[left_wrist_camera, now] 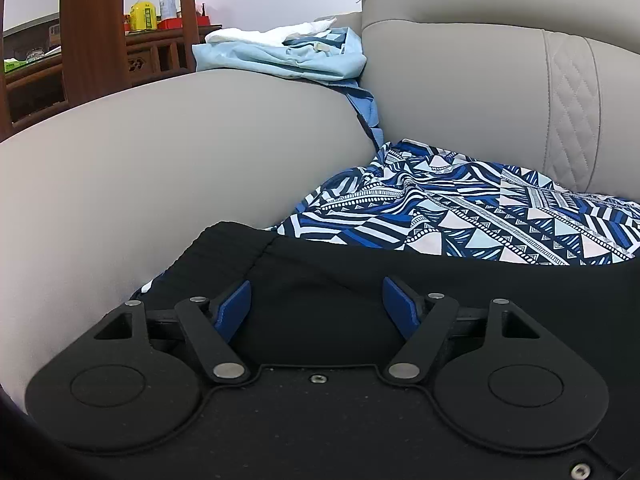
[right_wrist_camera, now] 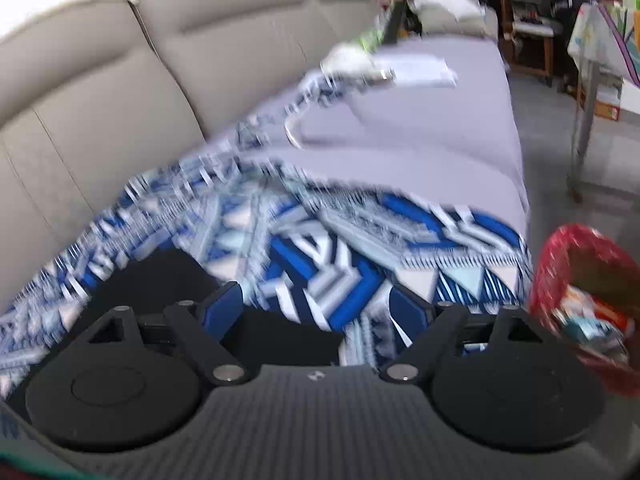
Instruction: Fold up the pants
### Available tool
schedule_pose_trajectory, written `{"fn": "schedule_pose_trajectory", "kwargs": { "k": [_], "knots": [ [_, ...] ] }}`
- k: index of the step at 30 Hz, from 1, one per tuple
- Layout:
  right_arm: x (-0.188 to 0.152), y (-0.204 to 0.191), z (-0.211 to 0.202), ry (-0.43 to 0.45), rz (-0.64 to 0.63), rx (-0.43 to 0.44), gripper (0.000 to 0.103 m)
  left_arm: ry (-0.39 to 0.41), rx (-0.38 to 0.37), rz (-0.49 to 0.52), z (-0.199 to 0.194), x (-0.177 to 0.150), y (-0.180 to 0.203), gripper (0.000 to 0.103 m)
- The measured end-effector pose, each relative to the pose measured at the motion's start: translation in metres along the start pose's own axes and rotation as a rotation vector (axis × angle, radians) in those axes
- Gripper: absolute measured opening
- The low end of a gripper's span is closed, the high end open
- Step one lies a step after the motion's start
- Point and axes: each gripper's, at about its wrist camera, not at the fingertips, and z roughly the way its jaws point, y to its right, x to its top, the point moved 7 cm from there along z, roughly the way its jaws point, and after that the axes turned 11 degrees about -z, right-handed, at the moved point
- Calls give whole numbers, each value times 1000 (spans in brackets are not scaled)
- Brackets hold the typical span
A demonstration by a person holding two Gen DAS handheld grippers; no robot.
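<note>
Black pants (left_wrist_camera: pixel 360 276) lie on the sofa seat over a blue-and-white patterned cloth (left_wrist_camera: pixel 460 208). The elastic waistband (left_wrist_camera: pixel 236 236) is near the armrest. My left gripper (left_wrist_camera: pixel 316 304) is open, low over the black fabric, with its blue pads (left_wrist_camera: pixel 234 308) on either side of a fold. In the blurred right wrist view a piece of the black pants (right_wrist_camera: pixel 172 276) lies on the patterned cloth (right_wrist_camera: pixel 320 248). My right gripper (right_wrist_camera: pixel 316 308) is open and empty just above them.
A grey sofa armrest (left_wrist_camera: pixel 160 152) rises at the left, with light blue clothes (left_wrist_camera: pixel 288 56) piled on it. The sofa backrest (left_wrist_camera: pixel 480 80) is behind. A red bin (right_wrist_camera: pixel 588 304) stands on the floor at the right. Wooden furniture with bottles (left_wrist_camera: pixel 144 12) is beyond.
</note>
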Motion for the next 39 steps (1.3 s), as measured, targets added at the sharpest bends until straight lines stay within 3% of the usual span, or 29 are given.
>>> {"fn": "schedule_pose_trajectory", "kwargs": {
  "k": [2, 3, 5, 6, 7, 8, 11, 14, 17, 19, 20, 21, 23, 25, 27, 31, 36, 38, 39],
  "knots": [
    [-8, -9, 3, -31, 11, 79, 88, 2, 4, 4, 0, 0, 0, 73],
    [-9, -16, 2, -20, -6, 82, 82, 2, 4, 6, 0, 0, -1, 73],
    [-7, -24, -3, 2, -59, 61, 56, 3, 4, 7, 0, 1, -1, 73],
    [-6, -27, -4, 15, -50, 64, 24, 3, 4, 7, 0, 1, -1, 73],
    [-4, -29, -5, 29, -26, 89, 12, 3, 4, 8, 0, 0, -1, 73],
    [-1, -33, -10, 59, -14, 104, 9, 3, 5, 8, 0, 0, -1, 73],
    [10, -69, -38, 195, -117, 189, 7, 5, 5, 10, 0, 0, -1, 73],
    [-6, -132, -83, 297, -317, 486, 7, 4, 4, 8, 0, 0, -1, 73],
    [-60, -203, -133, 284, -622, 856, 8, 4, 4, 10, 1, 0, -1, 73],
    [-104, -237, -162, 249, -840, 1061, 12, 5, 6, 12, 0, 0, -1, 73],
    [-122, -248, -174, 249, -928, 1110, 14, 5, 7, 13, 0, 0, 0, 74],
    [-134, -254, -182, 258, -984, 1126, 36, 5, 7, 12, 0, 0, 0, 74],
    [-144, -260, -189, 295, -1025, 1092, 54, 5, 6, 11, 0, 0, 0, 74],
    [-130, -254, -183, 316, -948, 1024, 75, 4, 4, 8, 1, 0, -1, 74],
    [-103, -238, -161, 312, -803, 915, 80, 3, 0, 4, 1, 1, -1, 74],
    [-46, -186, -96, 250, -511, 652, 81, 1, -1, 1, 1, 1, -2, 74],
    [-10, -107, -10, 68, -368, 288, 81, 2, 0, 2, 1, 1, -2, 74],
    [4, -74, 7, 74, -352, 79, 79, 2, 0, 2, 1, 1, -2, 74],
    [12, -67, 9, 82, -343, 31, 79, 2, 1, 3, 1, 1, -2, 74]
  ]
}}
